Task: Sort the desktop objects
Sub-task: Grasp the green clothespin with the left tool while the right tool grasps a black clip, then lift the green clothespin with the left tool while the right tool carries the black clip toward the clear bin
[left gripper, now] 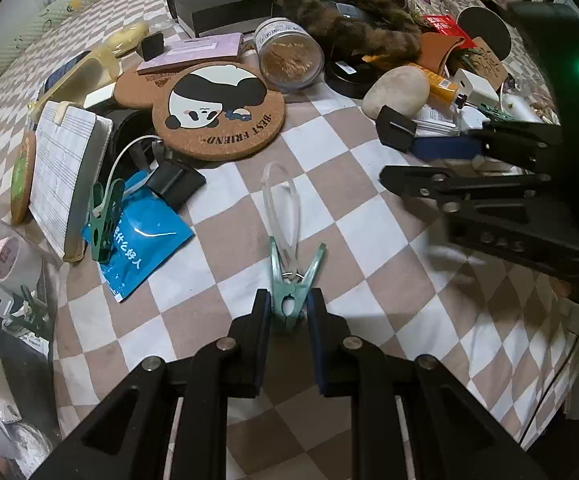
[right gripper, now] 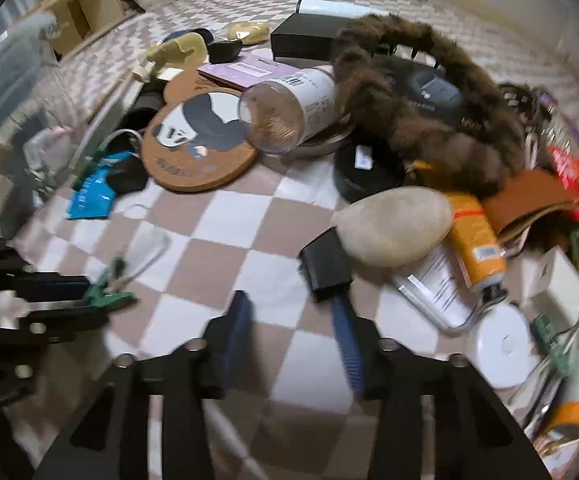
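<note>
The right wrist view is smeared by motion: the print on the cork coaster (right gripper: 199, 148) and on the orange tube (right gripper: 475, 240) cannot be read. At its left edge the left gripper (right gripper: 89, 294) is cut off, and the green clip (right gripper: 109, 294) at its tips is a blur. In the left wrist view the clear bin (left gripper: 5, 280) at the left runs out of frame, its contents too murky to name. The right gripper (left gripper: 381, 156) is cropped by the right edge, covering things behind it.

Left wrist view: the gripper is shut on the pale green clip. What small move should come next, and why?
Probably a short lift. The left gripper already pinches the pale green clip over the checked cloth, and a clear plastic loop trails from it, so raising it should free both before carrying them off.
</note>
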